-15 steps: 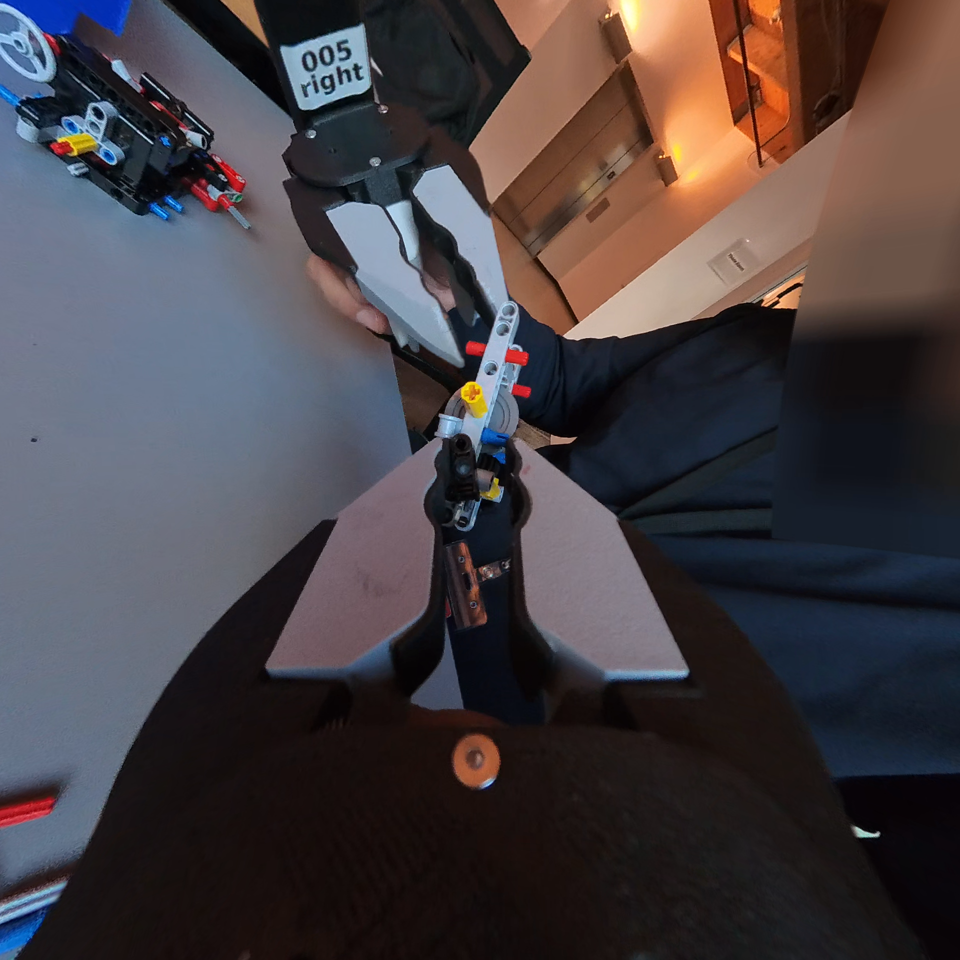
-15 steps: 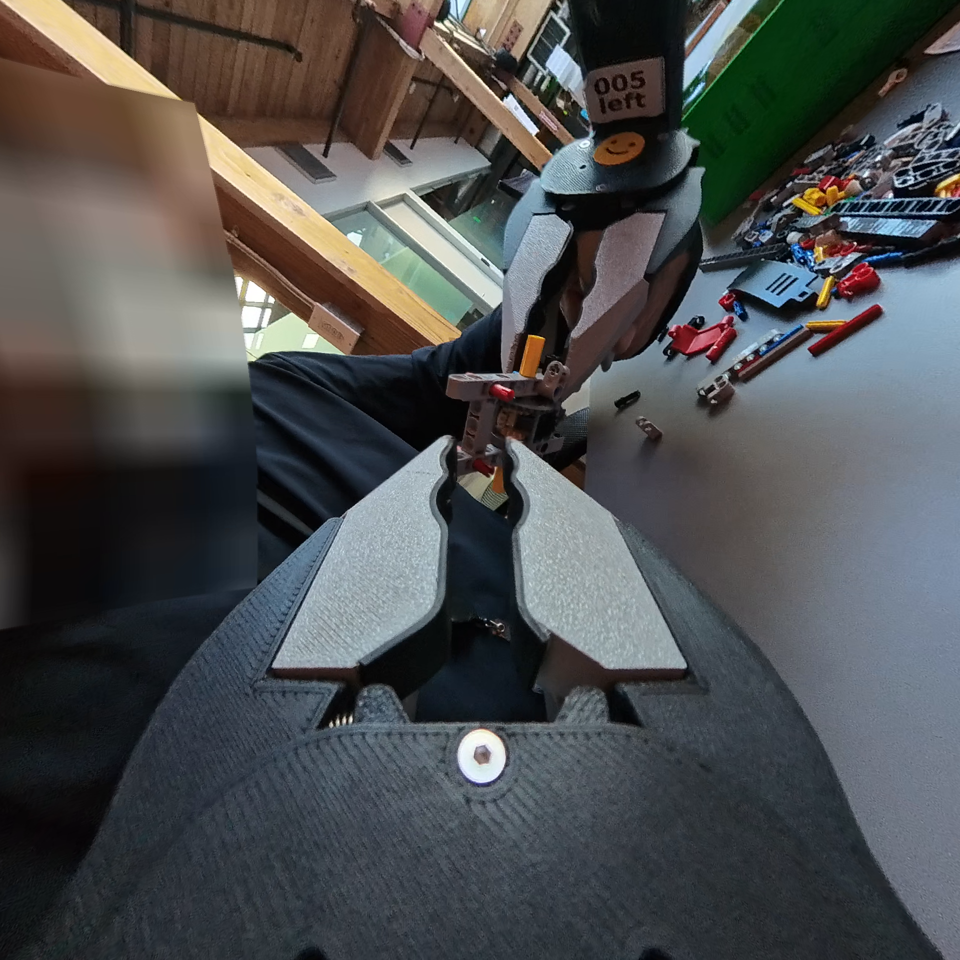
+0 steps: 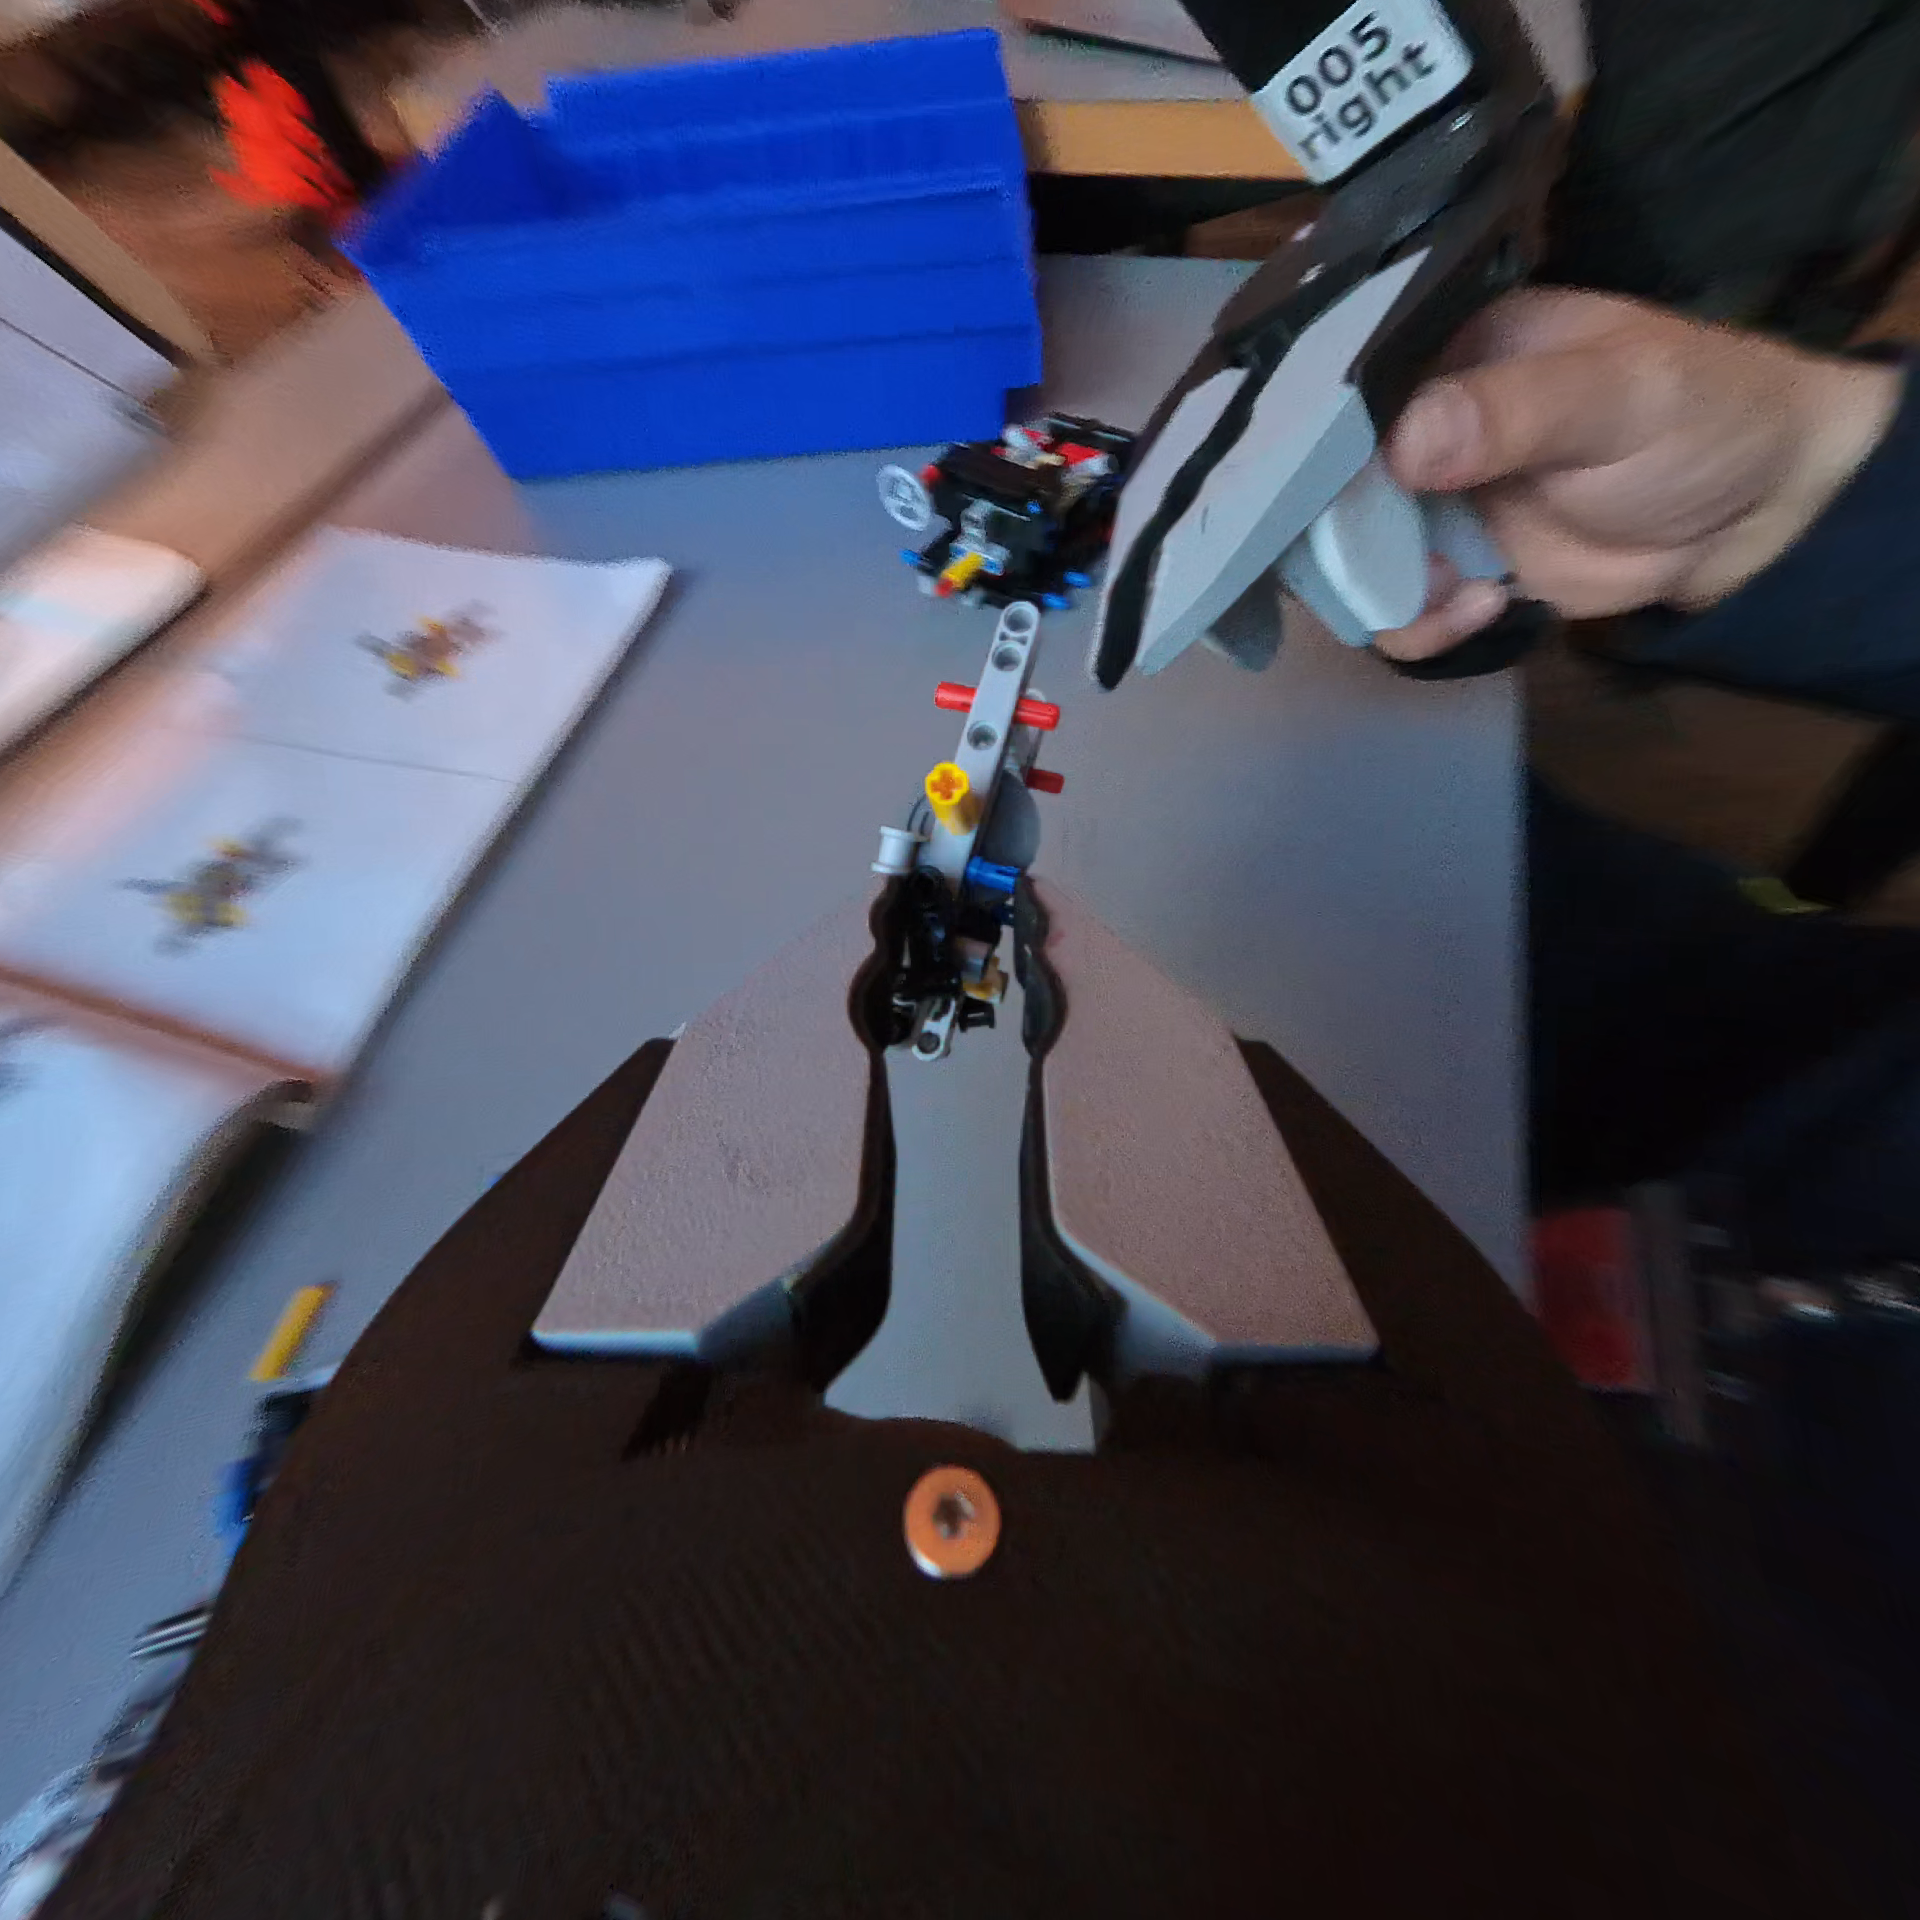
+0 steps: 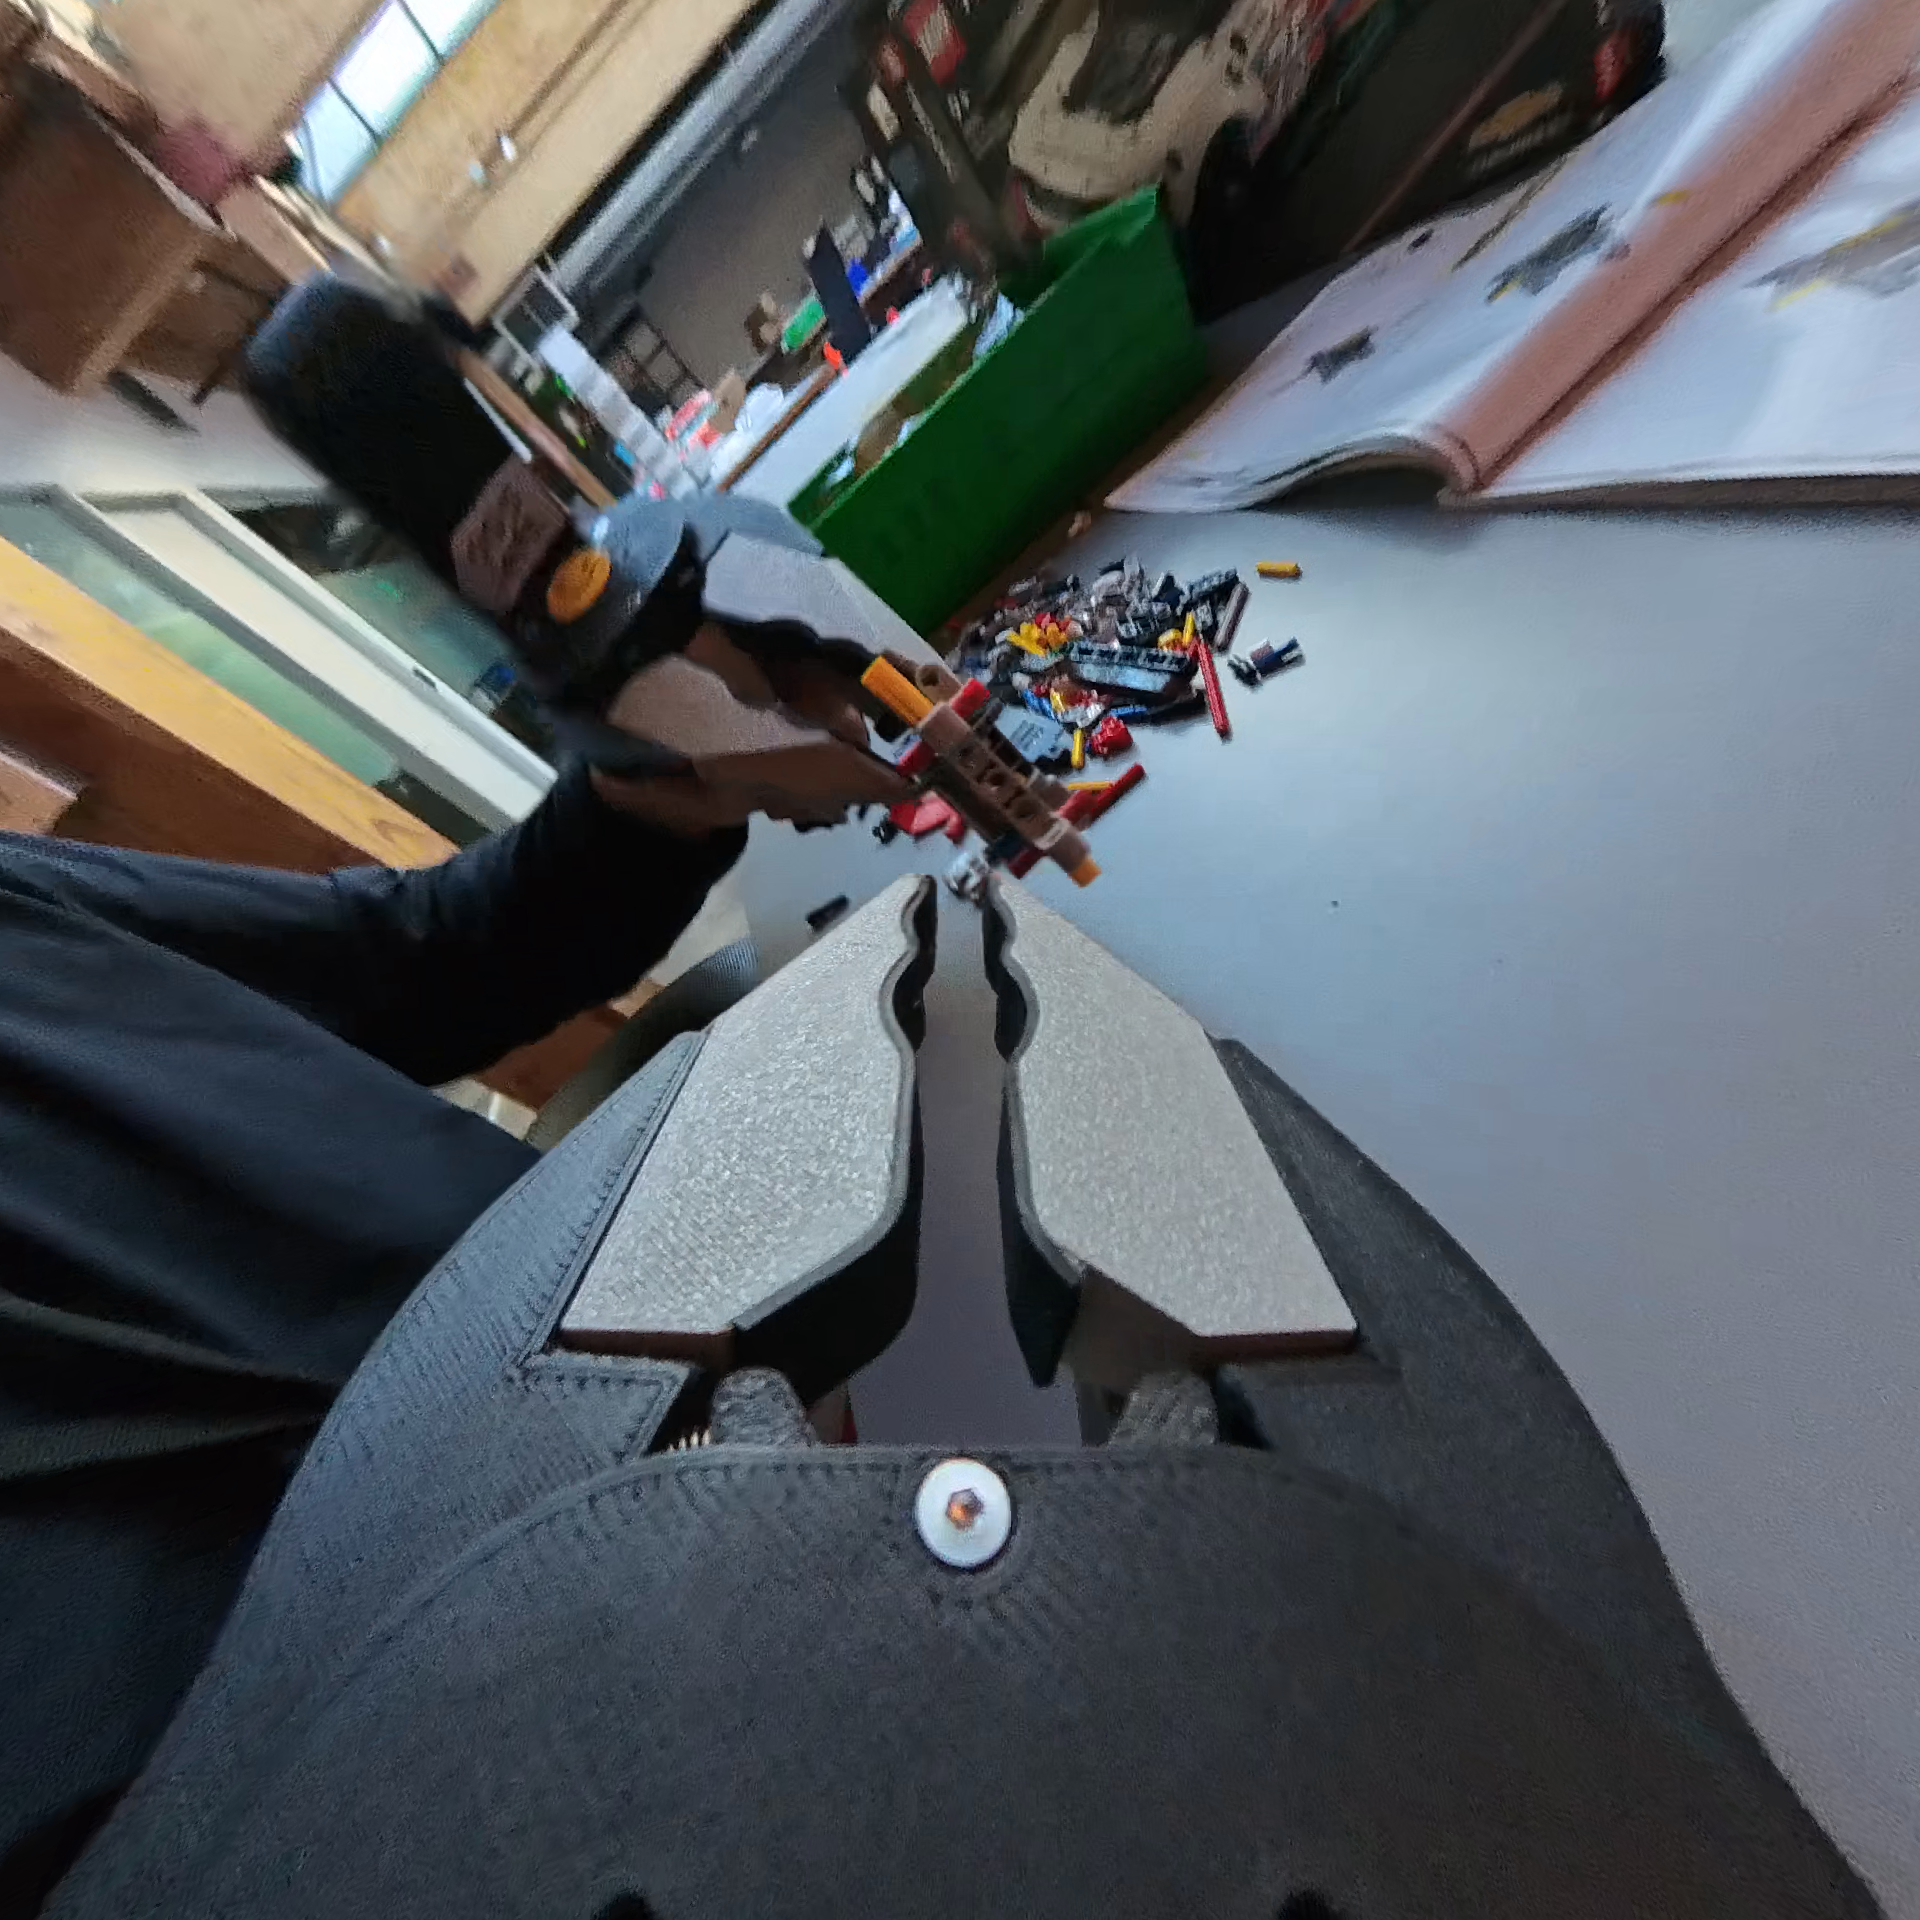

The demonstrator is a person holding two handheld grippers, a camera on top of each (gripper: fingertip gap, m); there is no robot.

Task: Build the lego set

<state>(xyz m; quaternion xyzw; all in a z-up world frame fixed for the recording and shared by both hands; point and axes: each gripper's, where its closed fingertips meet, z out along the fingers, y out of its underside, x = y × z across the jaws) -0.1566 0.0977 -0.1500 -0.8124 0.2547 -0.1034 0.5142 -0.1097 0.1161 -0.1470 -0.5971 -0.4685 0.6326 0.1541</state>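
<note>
My left gripper (image 3: 956, 914) is shut on the dark lower end of a small toy-brick assembly (image 3: 982, 738). The assembly is a grey holed beam with red, yellow and blue pins, and it sticks out forward above the grey table (image 3: 1299, 935). In the right wrist view the left gripper (image 4: 894, 727) holds the same assembly (image 4: 997, 779) in the air. My right gripper (image 4: 956, 914) has its fingers close together with a narrow bare gap. Its tips stand just short of the assembly. In the left wrist view the right gripper (image 3: 1127, 655) is to the right of the beam's top, apart from it.
A blue bin (image 3: 727, 281) and a black brick model (image 3: 1023, 509) stand at the far side. An open booklet (image 3: 343, 748) lies on the left. A pile of loose pieces (image 4: 1112, 644) lies before a green bin (image 4: 1039, 416). A person's hand (image 3: 1621, 468) grips the right gripper's handle. There is about 6 cm between the tips of the two grippers.
Both grippers swung down toward the table. The right gripper drew back from the assembly and its fingers narrowed with nothing between them. The left gripper kept its hold.
</note>
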